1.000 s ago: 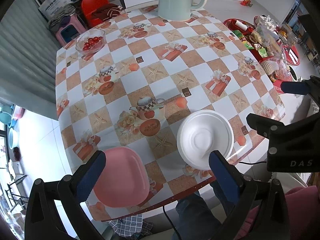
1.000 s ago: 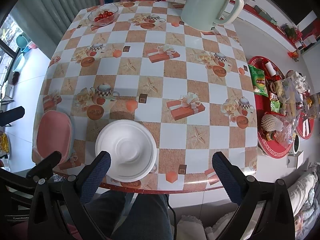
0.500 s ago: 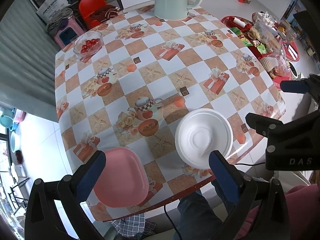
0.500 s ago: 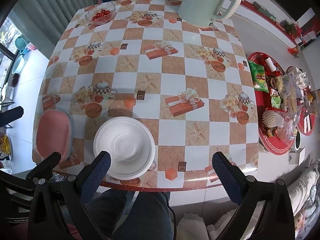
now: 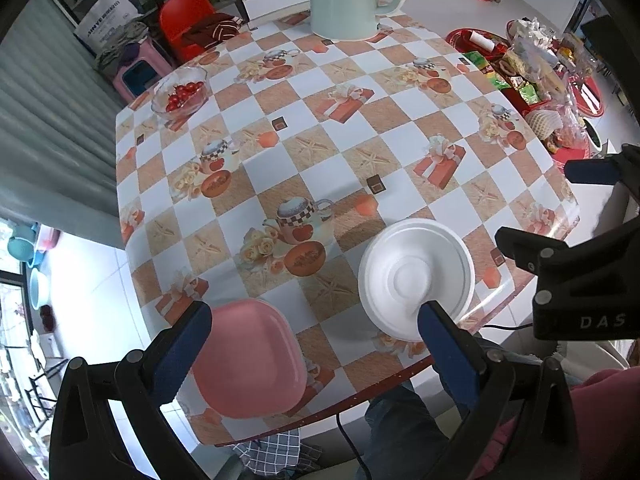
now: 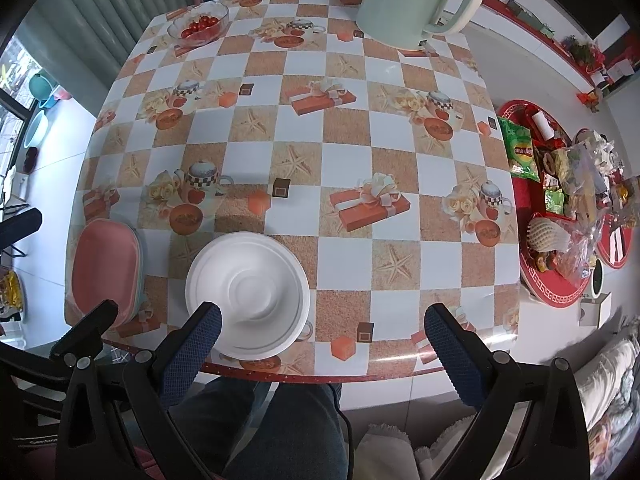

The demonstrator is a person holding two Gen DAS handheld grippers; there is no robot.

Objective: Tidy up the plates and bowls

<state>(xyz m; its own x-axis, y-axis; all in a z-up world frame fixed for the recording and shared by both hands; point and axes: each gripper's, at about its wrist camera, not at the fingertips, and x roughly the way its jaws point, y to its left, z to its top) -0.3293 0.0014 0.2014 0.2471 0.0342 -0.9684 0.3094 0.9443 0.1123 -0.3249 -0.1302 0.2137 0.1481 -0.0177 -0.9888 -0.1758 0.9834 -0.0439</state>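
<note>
1. Left gripper (image 5: 312, 344) is hovering wide, empty, above the pink plates (image 5: 250, 358).
2. Right gripper (image 6: 320, 332) is gaping; the upturned foam bowl (image 6: 248, 294) beneath its left finger looks light, crushable: pinch the rim.

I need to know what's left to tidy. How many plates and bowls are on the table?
3 at least: pink plate stack at the near left edge, upside-down white bowl beside it, glass bowl of tomatoes at the far left corner.

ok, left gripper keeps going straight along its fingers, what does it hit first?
Probably the tablecloth, in the bare strip between the pink plate and the white bowl. The left gripper is open and its jaws straddle that gap; depth is hard to judge through the fisheye.
</note>
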